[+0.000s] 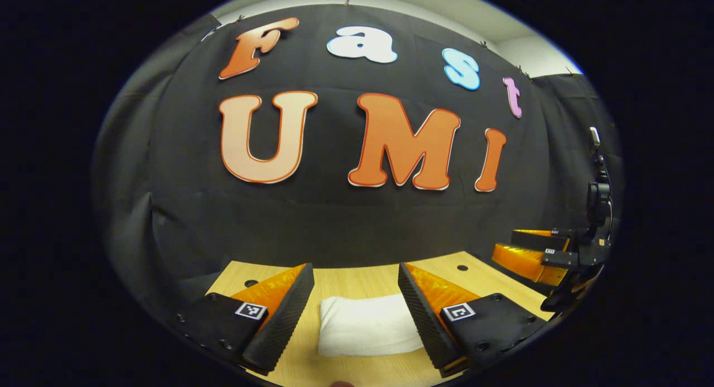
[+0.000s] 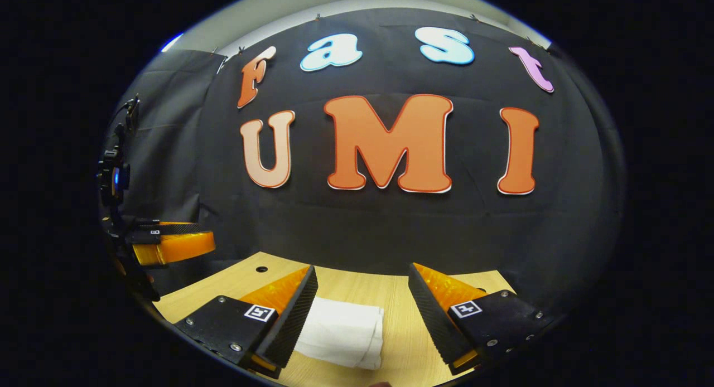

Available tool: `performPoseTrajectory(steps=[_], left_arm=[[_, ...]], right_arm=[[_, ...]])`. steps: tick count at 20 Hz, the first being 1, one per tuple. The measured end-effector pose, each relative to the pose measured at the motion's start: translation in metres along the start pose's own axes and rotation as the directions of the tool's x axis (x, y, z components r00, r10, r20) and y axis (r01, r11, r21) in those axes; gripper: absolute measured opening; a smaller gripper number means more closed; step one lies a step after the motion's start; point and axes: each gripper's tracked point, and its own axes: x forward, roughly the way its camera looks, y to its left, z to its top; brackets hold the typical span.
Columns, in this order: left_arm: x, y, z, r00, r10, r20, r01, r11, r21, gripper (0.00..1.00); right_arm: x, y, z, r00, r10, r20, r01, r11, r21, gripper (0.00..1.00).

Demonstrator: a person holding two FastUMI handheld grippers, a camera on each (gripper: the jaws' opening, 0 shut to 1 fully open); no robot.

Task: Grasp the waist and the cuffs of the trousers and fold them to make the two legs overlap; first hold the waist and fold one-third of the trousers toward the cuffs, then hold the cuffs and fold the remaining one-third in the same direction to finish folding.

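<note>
Left gripper view: the folded white trousers (image 1: 368, 325) lie on the wooden table (image 1: 357, 278), below and between the left gripper (image 1: 356, 314), fingers spread apart. The right gripper (image 2: 362, 317), also spread apart, hangs above the trousers' right side.

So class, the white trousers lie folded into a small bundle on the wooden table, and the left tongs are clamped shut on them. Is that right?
One thing is wrong: the left tongs are open, not clamped. The left gripper view shows the fingers spread apart above the bundle, touching nothing. The rest stands: the white trousers lie folded into a small bundle on the wooden table.
</note>
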Motion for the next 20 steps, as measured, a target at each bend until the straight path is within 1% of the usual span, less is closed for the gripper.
performPoseTrajectory(steps=[3, 5, 7, 10, 13, 16, 20], left_arm=[[-0.017, 0.003, 0.019, 0.996, 0.026, 0.083, -0.026, 1.0, 0.005, 0.99], [-0.025, 0.002, 0.027, 0.992, 0.029, 0.123, -0.033, 0.999, 0.033, 0.98], [-0.034, -0.001, 0.033, 0.989, 0.04, 0.139, -0.047, 0.998, 0.052, 0.99], [-0.046, -0.003, 0.047, 0.981, 0.049, 0.186, -0.06, 0.997, 0.053, 0.98], [-0.05, -0.001, 0.053, 0.976, 0.068, 0.207, -0.079, 0.996, 0.046, 0.99], [-0.049, 0.001, 0.05, 0.977, 0.083, 0.197, -0.092, 0.995, 0.04, 0.99], [-0.046, -0.001, 0.048, 0.979, 0.084, 0.185, -0.096, 0.994, 0.057, 0.99]], right_arm=[[-0.008, 0.012, 0.025, 0.996, 0.016, 0.083, -0.016, 1.0, -0.01, 0.98], [-0.012, 0.018, 0.036, 0.993, 0.023, 0.114, -0.021, 1.0, -0.015, 0.98], [-0.017, 0.017, 0.037, 0.993, 0.014, 0.116, -0.012, 1.0, -0.01, 0.98], [-0.021, 0.019, 0.039, 0.993, 0.003, 0.12, -0.002, 1.0, -0.003, 0.98], [-0.028, 0.022, 0.033, 0.994, 0.005, 0.107, -0.003, 1.0, -0.017, 0.98], [-0.03, 0.026, 0.028, 0.996, 0.016, 0.09, -0.014, 1.0, -0.023, 0.98], [-0.03, 0.033, 0.027, 0.996, 0.034, 0.082, -0.033, 0.999, -0.016, 0.98]])
